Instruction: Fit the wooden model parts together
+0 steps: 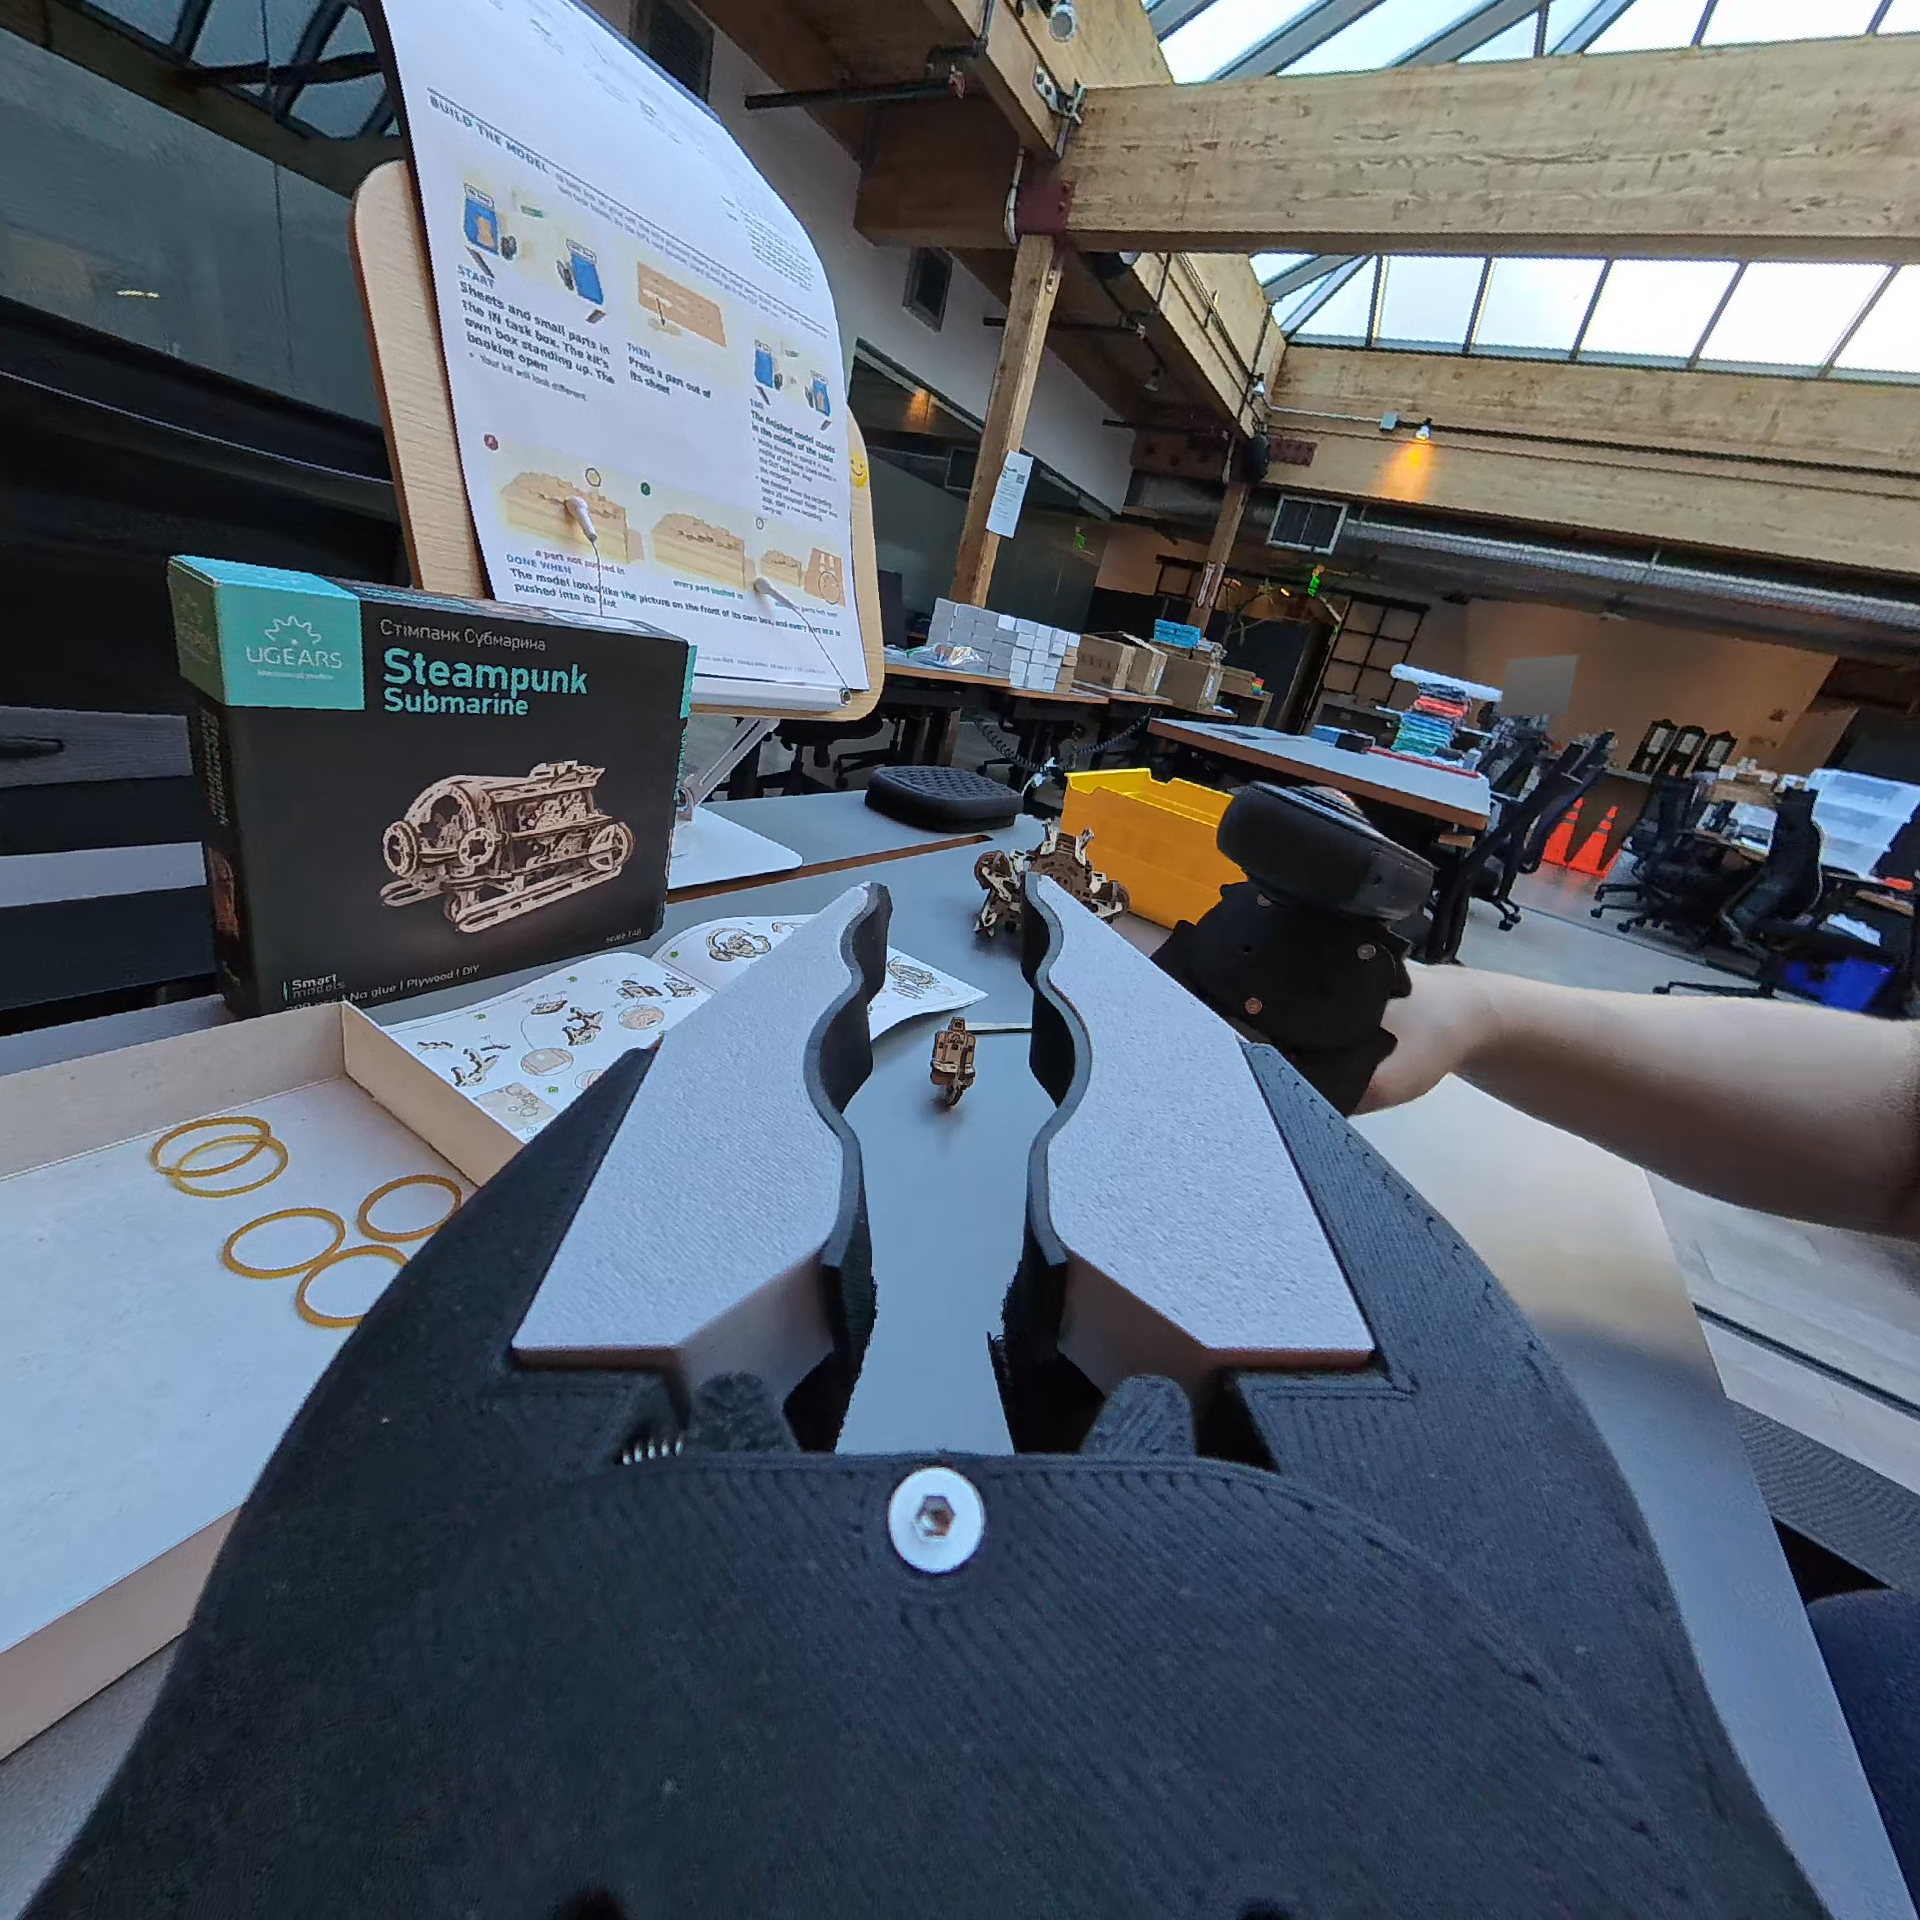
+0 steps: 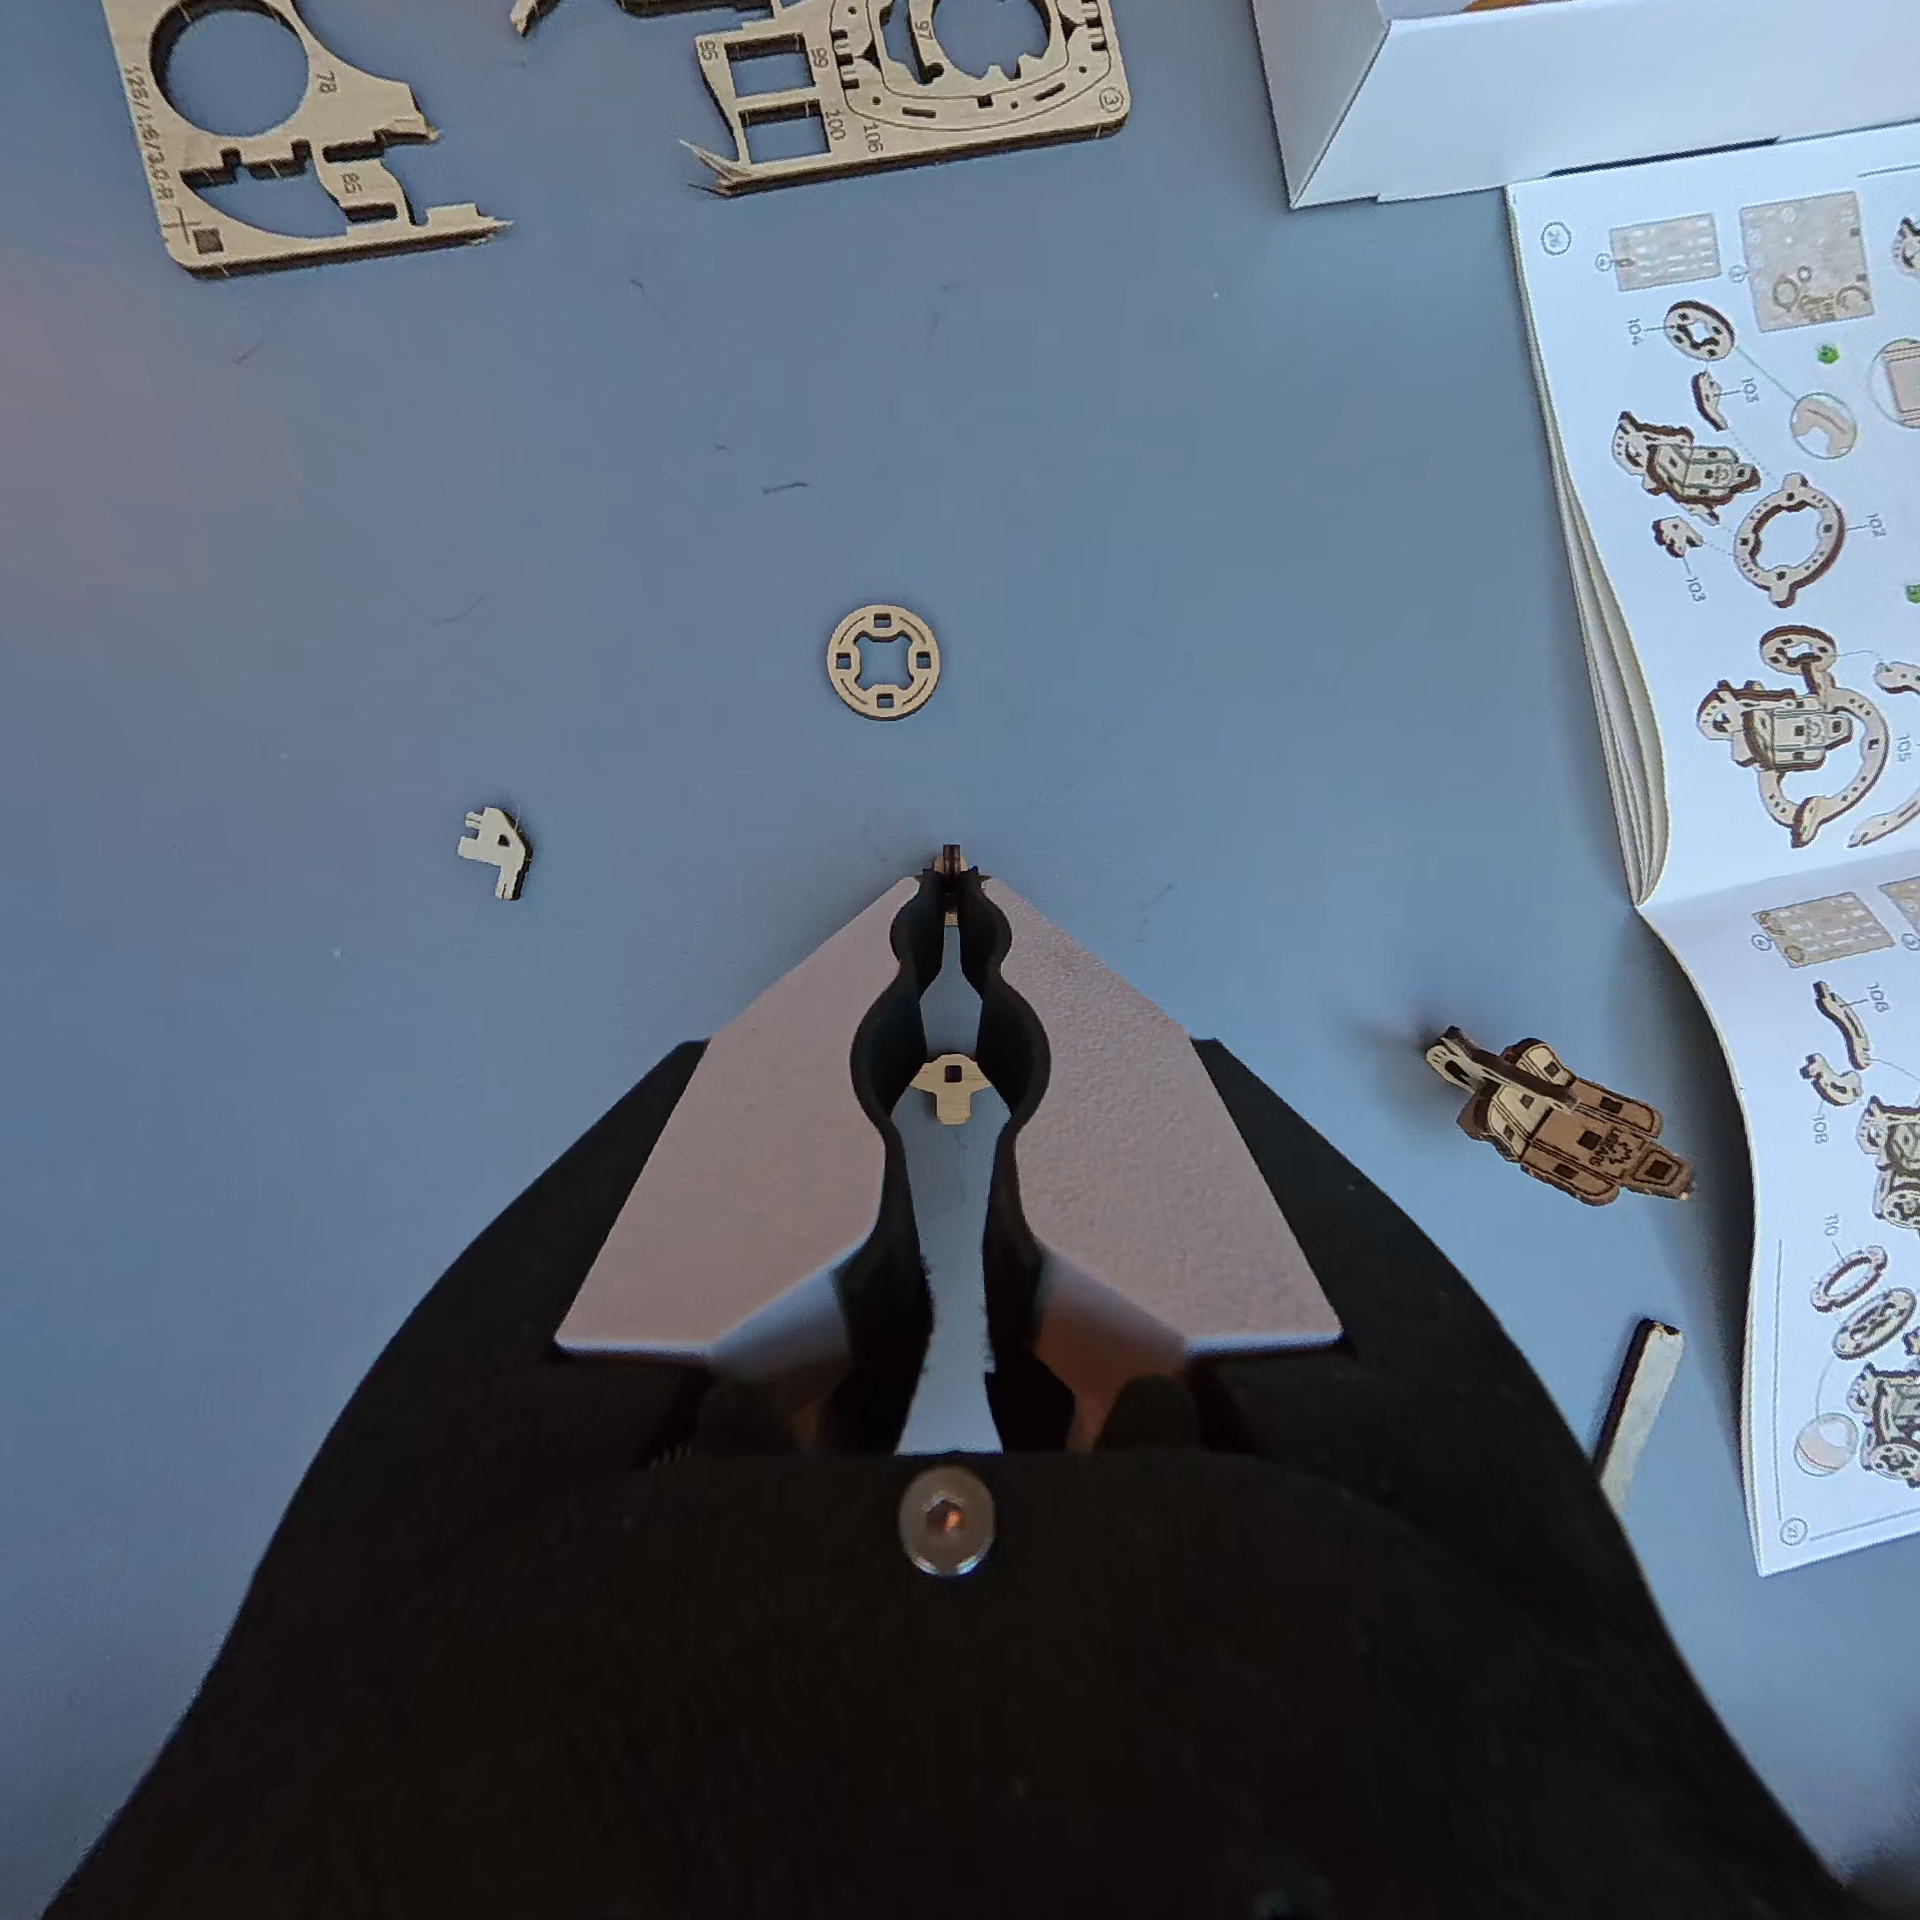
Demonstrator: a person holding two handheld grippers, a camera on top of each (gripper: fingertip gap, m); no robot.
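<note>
1. Right wrist view, centre of the frame: the right gripper (image 2: 950, 883) has its jaws clamped on a small wooden piece (image 2: 950, 864), pinched edge-on at the very tips, so only a thin sliver shows past them. A second small tab (image 2: 948, 1087) appears in the gap lower down; whether it is held or lying on the table beneath cannot be told.

2. Pinching it edge-on is probably meant to leave the piece's free end clear for pushing into a slot.

3. Just above the tips lies a notched ring (image 2: 883, 661), flat on the grey table (image 2: 1195, 540), likely the mating part. A small bracket piece (image 2: 497, 850) lies at middle left, and a partly built sub-assembly (image 2: 1558, 1117) at middle right, beside the open booklet (image 2: 1766, 644).

4. Emptied sheet remnants (image 2: 301, 145) are cut off by the top edge.

5. Left wrist view: the left gripper (image 1: 956, 914) hangs above the table with its jaws apart and empty. It seems to be waiting to steady something. Between the fingers a small built piece (image 1: 951, 1058) stands on the table.

6. Farther out are the kit box (image 1: 436, 790) at middle left, rubber bands (image 1: 281, 1236) in a tray (image 1: 416, 1091), and a yellow bin (image 1: 1143, 842).
</note>
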